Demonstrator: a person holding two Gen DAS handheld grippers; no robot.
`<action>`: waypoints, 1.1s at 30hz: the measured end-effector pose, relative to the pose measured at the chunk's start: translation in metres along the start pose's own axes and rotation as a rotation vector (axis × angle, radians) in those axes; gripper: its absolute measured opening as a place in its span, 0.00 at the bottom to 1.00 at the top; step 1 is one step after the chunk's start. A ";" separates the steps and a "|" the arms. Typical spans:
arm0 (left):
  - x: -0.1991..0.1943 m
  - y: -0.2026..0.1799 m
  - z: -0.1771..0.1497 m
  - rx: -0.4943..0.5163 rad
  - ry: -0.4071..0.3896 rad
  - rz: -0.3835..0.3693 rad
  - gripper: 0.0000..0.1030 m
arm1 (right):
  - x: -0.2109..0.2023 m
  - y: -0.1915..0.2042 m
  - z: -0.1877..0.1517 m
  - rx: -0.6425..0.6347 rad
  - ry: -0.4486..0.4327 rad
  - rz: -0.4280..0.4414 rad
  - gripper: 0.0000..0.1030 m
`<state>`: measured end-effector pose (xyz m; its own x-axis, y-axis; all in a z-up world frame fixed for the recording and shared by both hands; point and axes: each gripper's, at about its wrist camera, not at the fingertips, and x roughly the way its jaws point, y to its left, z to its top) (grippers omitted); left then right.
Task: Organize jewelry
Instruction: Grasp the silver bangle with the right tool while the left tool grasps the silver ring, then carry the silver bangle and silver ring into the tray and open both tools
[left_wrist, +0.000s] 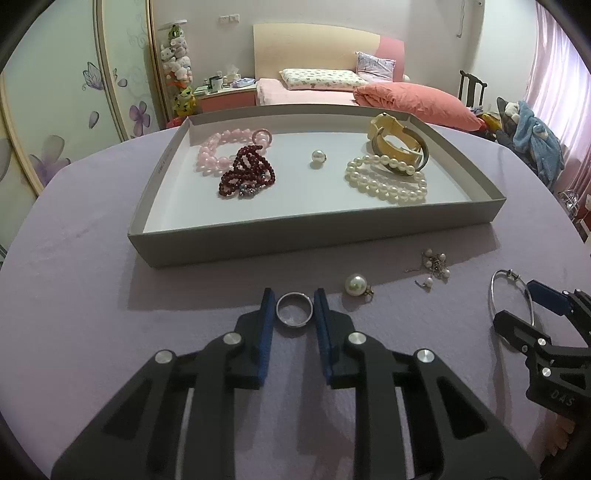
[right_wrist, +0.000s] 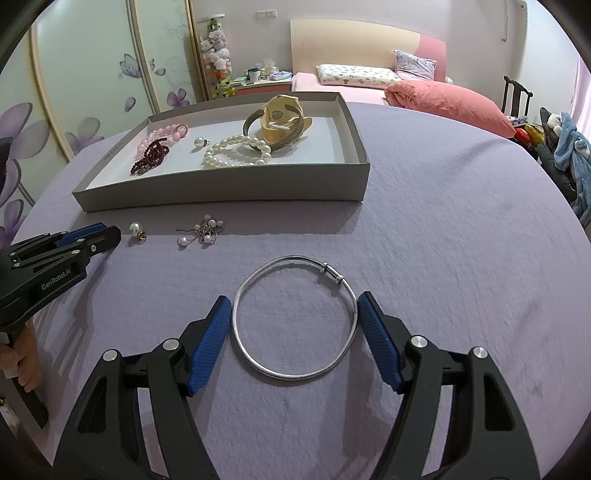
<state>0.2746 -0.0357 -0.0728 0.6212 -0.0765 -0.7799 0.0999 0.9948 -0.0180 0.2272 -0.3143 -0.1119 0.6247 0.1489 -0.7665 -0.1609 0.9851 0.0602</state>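
Two items staged on purple cloth w/ my tongs: left gripper (left_wrist: 294, 301) open, pads flanking small flat-lying silver band ring (left_wrist: 294, 309); right gripper (right_wrist: 294, 303) open wide round thin silver wire bangle (right_wrist: 295, 318); grey cardboard tray (left_wrist: 310, 234) dead ahead.

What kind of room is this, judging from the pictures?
Most likely a bedroom: a bed with pillows, a wardrobe with flower-painted doors, and plush toys in the corner.
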 end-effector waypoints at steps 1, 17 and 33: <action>0.000 0.001 -0.001 -0.004 0.000 -0.003 0.21 | 0.000 0.000 0.000 -0.001 0.000 -0.001 0.68; -0.040 0.042 -0.027 -0.113 -0.076 -0.038 0.21 | -0.003 0.018 -0.004 -0.021 -0.009 0.066 0.68; -0.070 0.044 -0.032 -0.129 -0.211 -0.074 0.21 | -0.028 0.038 -0.001 -0.054 -0.169 0.076 0.68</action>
<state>0.2099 0.0152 -0.0389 0.7657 -0.1482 -0.6258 0.0594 0.9852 -0.1607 0.2026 -0.2813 -0.0887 0.7276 0.2398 -0.6427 -0.2509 0.9650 0.0760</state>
